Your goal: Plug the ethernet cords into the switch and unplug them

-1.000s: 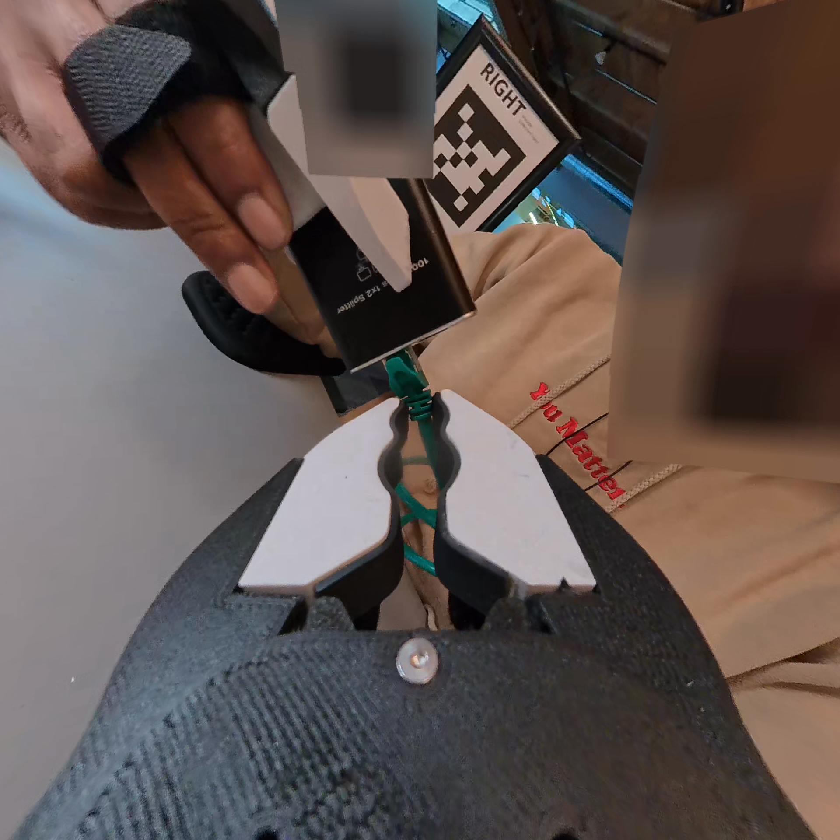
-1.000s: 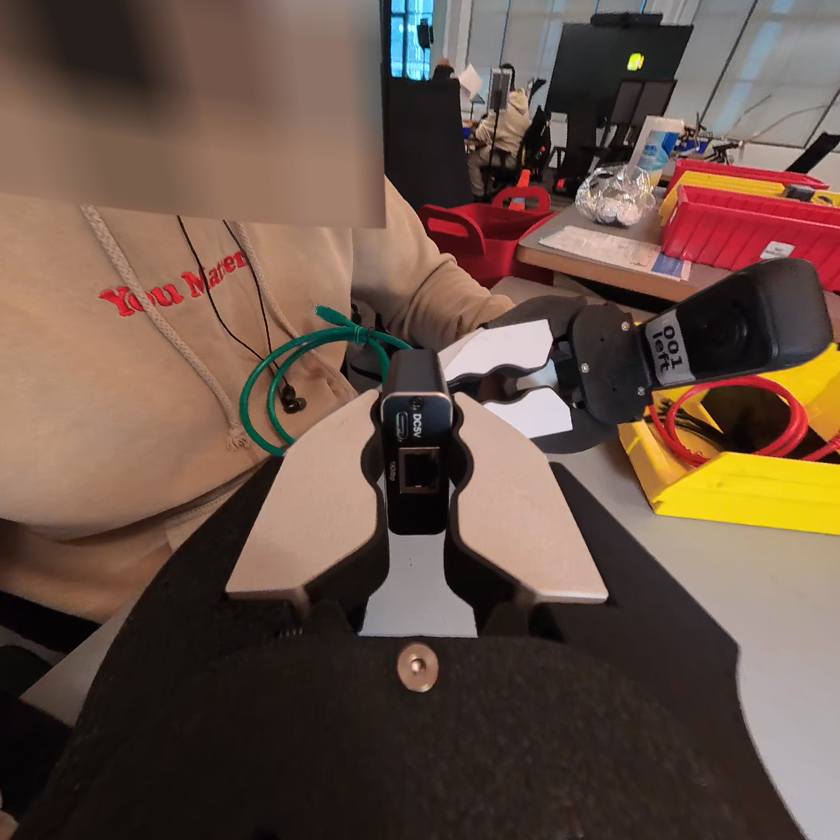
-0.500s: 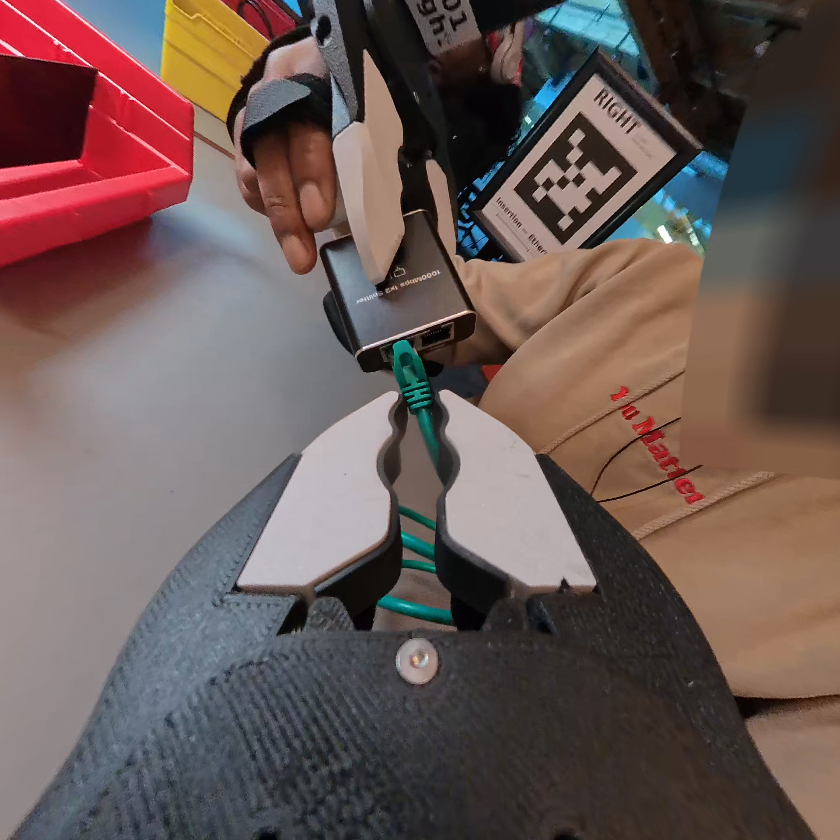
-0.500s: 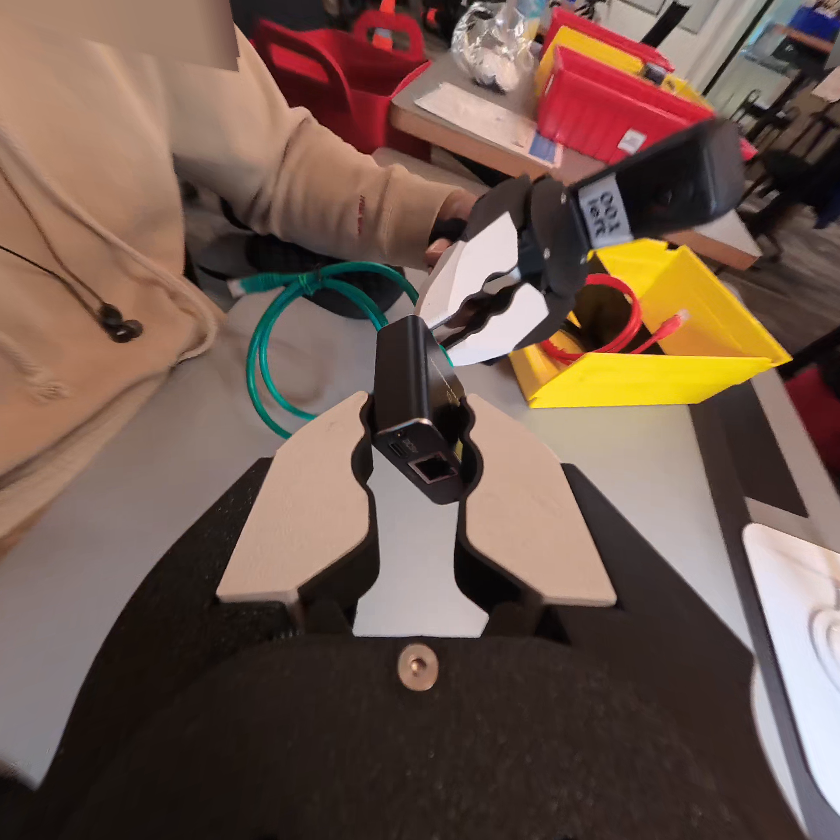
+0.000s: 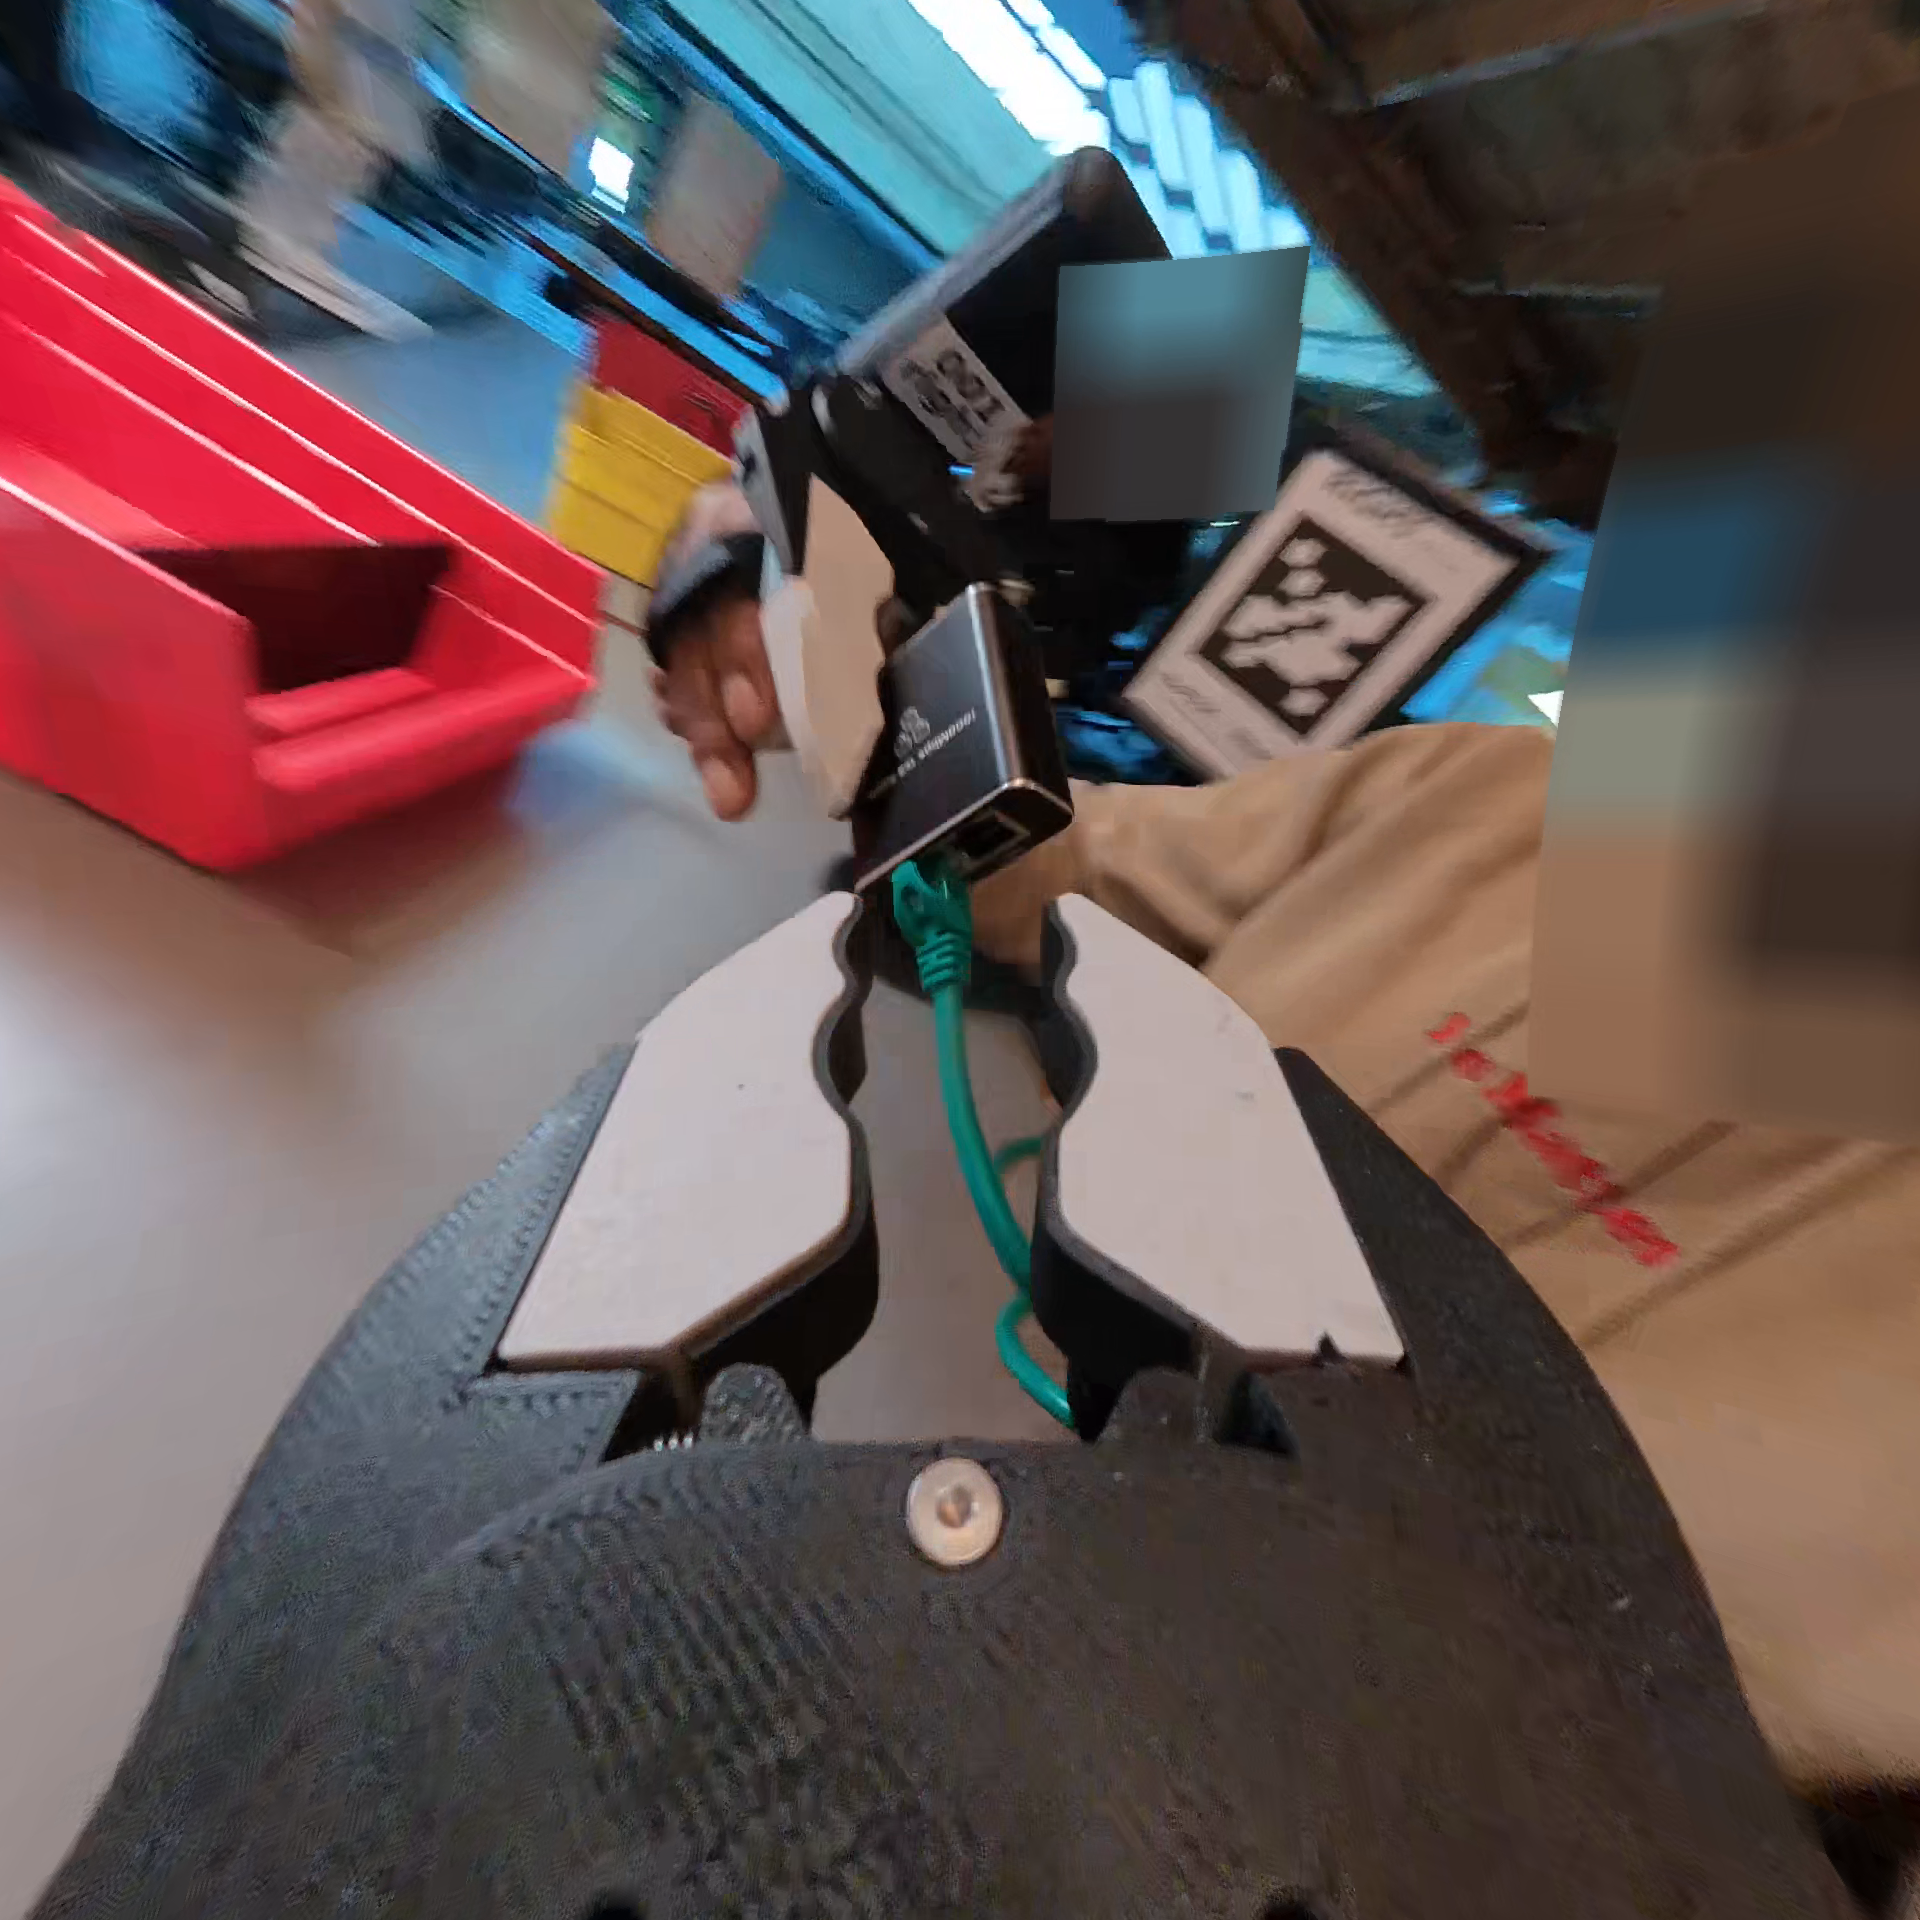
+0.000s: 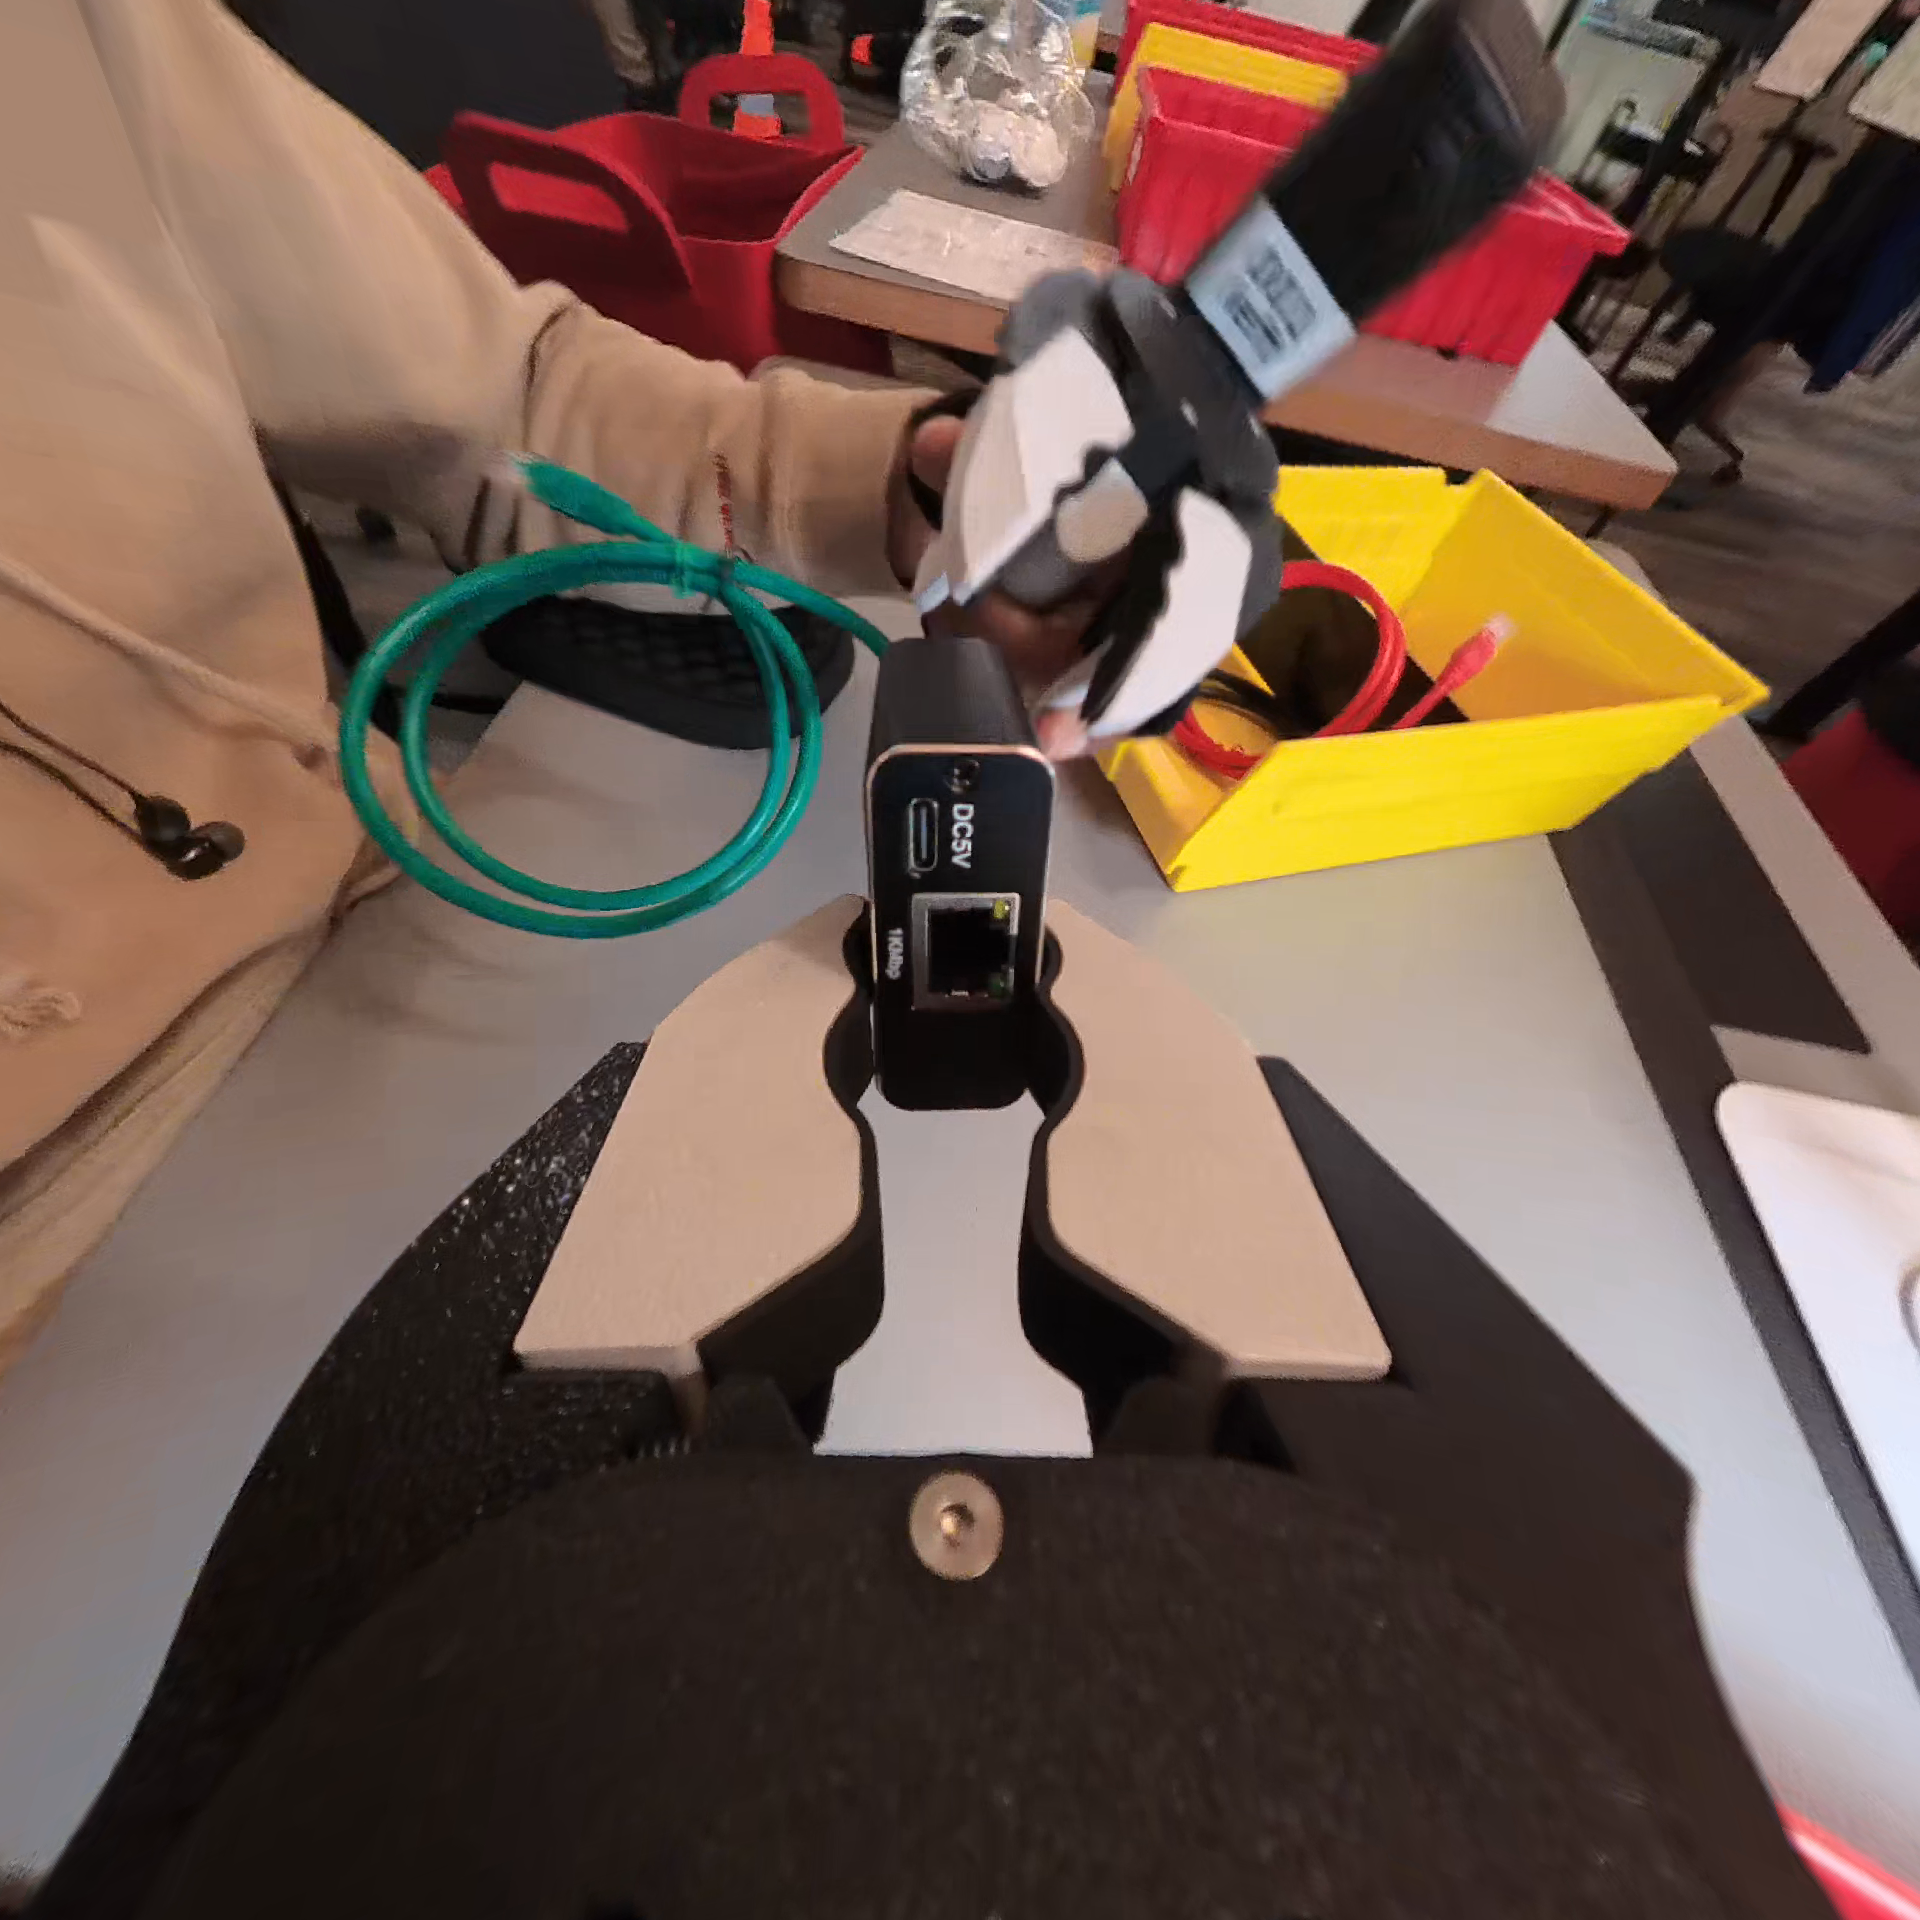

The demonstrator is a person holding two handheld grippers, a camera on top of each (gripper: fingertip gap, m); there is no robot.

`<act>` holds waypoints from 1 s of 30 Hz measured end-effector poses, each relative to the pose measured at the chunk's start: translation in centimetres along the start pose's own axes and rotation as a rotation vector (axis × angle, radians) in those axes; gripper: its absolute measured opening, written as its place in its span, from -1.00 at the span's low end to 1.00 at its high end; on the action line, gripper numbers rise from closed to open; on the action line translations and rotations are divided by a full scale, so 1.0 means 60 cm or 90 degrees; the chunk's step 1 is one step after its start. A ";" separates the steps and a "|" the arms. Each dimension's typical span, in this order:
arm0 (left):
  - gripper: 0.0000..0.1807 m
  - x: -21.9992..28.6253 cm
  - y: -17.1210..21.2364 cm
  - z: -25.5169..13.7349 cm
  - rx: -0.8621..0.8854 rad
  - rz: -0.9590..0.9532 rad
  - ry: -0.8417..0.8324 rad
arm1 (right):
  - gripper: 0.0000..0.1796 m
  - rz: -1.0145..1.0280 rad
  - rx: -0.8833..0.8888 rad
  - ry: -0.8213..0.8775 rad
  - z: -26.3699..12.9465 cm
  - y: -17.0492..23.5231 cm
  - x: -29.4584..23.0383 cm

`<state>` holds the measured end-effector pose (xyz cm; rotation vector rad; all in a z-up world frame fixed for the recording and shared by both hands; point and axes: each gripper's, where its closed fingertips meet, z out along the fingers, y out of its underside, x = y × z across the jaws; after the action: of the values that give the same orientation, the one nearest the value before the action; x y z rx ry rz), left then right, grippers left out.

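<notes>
One cord plugged in, by the look of it, plenty left.

Got the black switch (image 6: 961, 831) pinched by its sides in the right tongs (image 6: 951, 920), held up off the table (image 6: 1351, 1039), with the near-end port (image 6: 961, 951) facing the camera and empty. Seeing the green plug (image 5: 930, 914) sitting in one of the two ports on the far end, right beside an unused port (image 5: 992, 831). Reading the left tongs (image 5: 954, 909) as parted wide and gripping nothing, just straddling the green ethernet cord (image 5: 961, 1091) behind the plug without clamping it. Calling it a finished insertion, though can't confirm full latching through the motion blur. Leaves, probably: plugging in the red ethernet cord (image 6: 1351, 644) lying in the yellow bin (image 6: 1455, 790), then pulling everything back out.
</notes>
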<state>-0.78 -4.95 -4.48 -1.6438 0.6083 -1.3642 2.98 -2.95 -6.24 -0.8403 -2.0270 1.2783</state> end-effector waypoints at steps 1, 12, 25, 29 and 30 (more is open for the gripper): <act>-0.64 -0.007 -0.007 -0.006 -0.003 0.052 -0.052 | -0.72 0.028 0.007 0.004 0.001 0.003 0.008; -0.50 -0.087 0.076 0.015 -0.218 0.173 -0.221 | -0.73 0.192 0.054 -0.056 0.049 0.041 0.025; -0.73 -0.082 0.100 0.024 -0.324 0.174 -0.252 | -0.70 0.049 -0.071 0.005 0.047 0.074 0.021; -0.73 -0.082 0.134 0.018 -0.431 0.165 -0.280 | -0.63 0.015 -0.126 -0.010 0.071 0.087 0.002; -0.73 -0.081 0.139 0.020 -0.442 0.166 -0.280 | -0.64 0.011 -0.131 -0.013 0.076 0.091 -0.001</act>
<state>0.37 -4.65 -14.16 -2.2222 1.0535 -0.5831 0.64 -3.61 -12.90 -0.9442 -2.1985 1.1036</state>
